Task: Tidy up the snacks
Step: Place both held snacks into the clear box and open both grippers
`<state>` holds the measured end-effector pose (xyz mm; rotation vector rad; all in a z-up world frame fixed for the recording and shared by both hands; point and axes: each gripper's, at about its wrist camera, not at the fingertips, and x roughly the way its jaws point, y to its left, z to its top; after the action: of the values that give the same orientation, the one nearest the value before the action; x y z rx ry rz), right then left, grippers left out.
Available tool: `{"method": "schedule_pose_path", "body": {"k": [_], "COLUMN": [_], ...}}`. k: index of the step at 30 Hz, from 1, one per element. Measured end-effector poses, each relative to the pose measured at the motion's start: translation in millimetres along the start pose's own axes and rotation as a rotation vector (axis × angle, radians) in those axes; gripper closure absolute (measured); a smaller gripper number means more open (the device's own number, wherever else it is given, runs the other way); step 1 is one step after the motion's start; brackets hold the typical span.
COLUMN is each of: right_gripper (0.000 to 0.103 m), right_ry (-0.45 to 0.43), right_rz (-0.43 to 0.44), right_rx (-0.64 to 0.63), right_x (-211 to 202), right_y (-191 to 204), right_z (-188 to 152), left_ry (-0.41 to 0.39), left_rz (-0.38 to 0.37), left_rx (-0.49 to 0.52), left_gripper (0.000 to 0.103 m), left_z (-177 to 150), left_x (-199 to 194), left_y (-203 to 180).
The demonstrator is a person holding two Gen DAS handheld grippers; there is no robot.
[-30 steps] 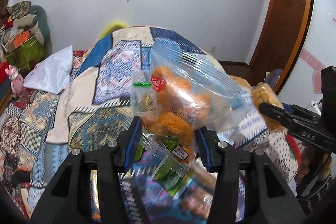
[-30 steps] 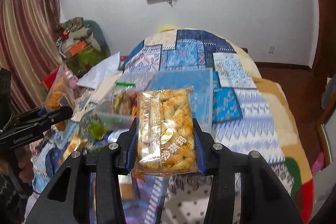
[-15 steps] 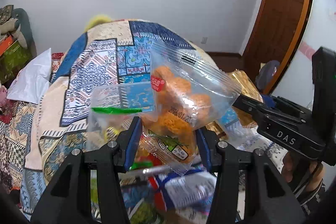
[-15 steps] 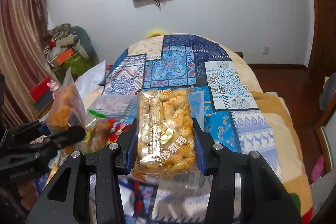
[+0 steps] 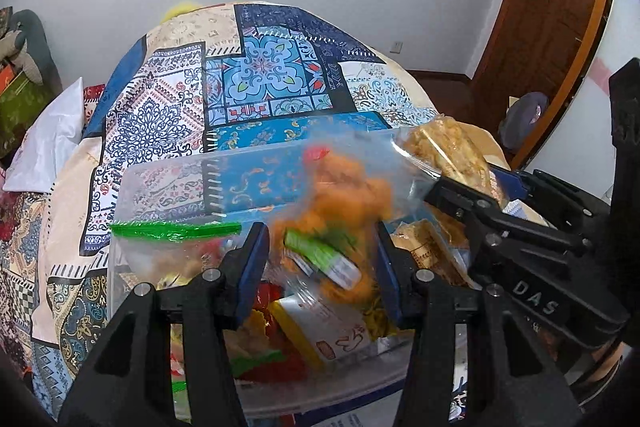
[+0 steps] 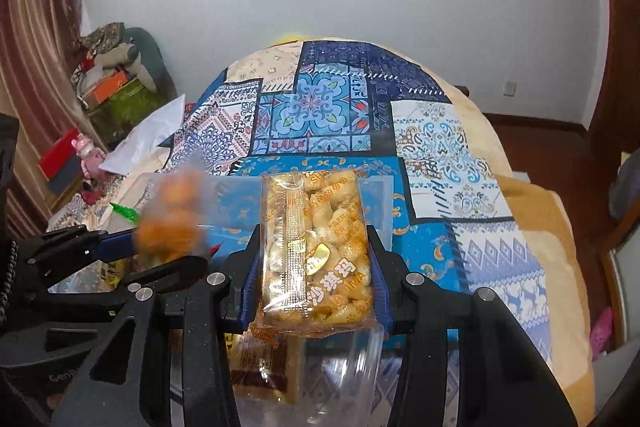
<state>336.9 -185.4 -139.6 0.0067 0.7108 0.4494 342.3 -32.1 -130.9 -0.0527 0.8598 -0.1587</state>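
Snacks [image 5: 336, 211], perhaps loose, above bin rim [image 5: 168, 167]
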Motion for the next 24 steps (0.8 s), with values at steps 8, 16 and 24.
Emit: {"method": "schedule_pose_path", "body": {"k": [8, 16, 24], "right_gripper": [0.058, 0.051, 0.043], "right_ry": [0.022, -0.010, -0.046], "right_rz": [-0.016, -0.006, 0.027], "right_rx": [-0.018, -0.015, -0.019], "right_x": [-4, -49, -101], "right_y": [2, 6, 21], "right_z": [0, -4, -22], "left_ry": [-0.013, -0.084, -0.134], "left_rz": [-0.009, -0.009, 0.040], "left_rx": [-0.011, 0.018, 0.025], "left_gripper": [0.047, 0.040, 0.023], "left_z": [-5, -17, -52], "left_x": [-20, -80, -143], "left_y": [1, -4, 10]}}
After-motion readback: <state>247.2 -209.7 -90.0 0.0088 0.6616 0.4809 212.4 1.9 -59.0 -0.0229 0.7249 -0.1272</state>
